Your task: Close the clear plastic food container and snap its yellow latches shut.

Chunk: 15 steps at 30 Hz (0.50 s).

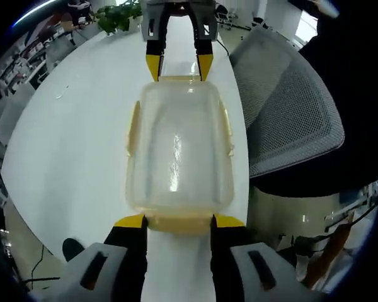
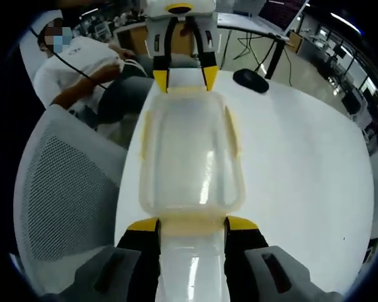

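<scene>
Both pairs of jaws stand spread, each flanking a yellow end latch of the clear plastic food container (image 1: 178,156) without gripping it. In the left gripper view the left gripper (image 1: 179,221) rises from 6 o'clock, its yellow-tipped jaws either side of the near latch (image 1: 179,223); whether the tips touch the container's end I cannot tell. The right gripper (image 1: 179,67) comes down from 12 o'clock, pointing straight back at the camera, its jaws either side of the far latch (image 1: 179,78).

The right gripper view mirrors this — the right gripper (image 2: 192,224) at 6 o'clock, the left gripper (image 2: 184,79) at 12, the container lengthwise between them.

Its lid sits on top, side latches (image 1: 133,126) pale yellow along both long edges; whether they are snapped down I cannot tell. It rests on the white worktop (image 1: 75,145). A grey mesh chair (image 1: 290,107) stands at 3 o'clock in the left gripper view, a person in white (image 2: 82,69) sits at 10 o'clock in the right gripper view, and a black mouse (image 2: 251,80) lies at 1 o'clock.
</scene>
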Each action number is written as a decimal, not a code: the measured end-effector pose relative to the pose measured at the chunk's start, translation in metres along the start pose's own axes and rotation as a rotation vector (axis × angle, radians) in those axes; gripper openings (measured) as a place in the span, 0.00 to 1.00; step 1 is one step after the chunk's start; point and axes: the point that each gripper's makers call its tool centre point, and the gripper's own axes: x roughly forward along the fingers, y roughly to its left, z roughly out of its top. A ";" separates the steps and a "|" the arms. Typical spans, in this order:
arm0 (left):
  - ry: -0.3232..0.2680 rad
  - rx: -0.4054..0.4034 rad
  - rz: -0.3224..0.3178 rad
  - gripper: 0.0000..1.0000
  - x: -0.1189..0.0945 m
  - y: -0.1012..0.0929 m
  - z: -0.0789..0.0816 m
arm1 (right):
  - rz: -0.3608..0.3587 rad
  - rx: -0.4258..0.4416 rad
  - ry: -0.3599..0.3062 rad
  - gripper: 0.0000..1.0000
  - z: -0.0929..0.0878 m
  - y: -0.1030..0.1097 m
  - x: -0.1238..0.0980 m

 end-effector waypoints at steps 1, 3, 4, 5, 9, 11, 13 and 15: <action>0.000 0.000 0.000 0.38 -0.001 0.000 0.001 | 0.002 -0.002 -0.001 0.38 0.000 0.000 -0.001; -0.002 -0.006 0.000 0.38 -0.002 0.001 0.002 | 0.006 -0.006 -0.006 0.38 0.000 -0.002 -0.004; -0.003 -0.009 0.000 0.38 -0.003 0.002 0.002 | 0.006 -0.007 -0.008 0.38 0.000 -0.003 -0.005; -0.003 -0.011 0.004 0.38 -0.004 0.003 0.003 | 0.005 -0.007 -0.010 0.38 0.001 -0.005 -0.007; -0.007 -0.023 0.006 0.38 -0.005 0.005 0.008 | 0.002 -0.015 -0.013 0.38 -0.001 -0.008 -0.013; -0.005 -0.023 0.009 0.38 -0.005 0.005 0.012 | 0.003 -0.017 -0.015 0.38 -0.004 -0.008 -0.015; -0.005 -0.022 0.012 0.38 -0.004 0.005 0.016 | 0.001 -0.025 -0.014 0.38 -0.007 -0.009 -0.017; -0.008 -0.031 0.008 0.38 -0.002 0.004 0.019 | 0.005 -0.028 -0.016 0.38 -0.011 -0.009 -0.019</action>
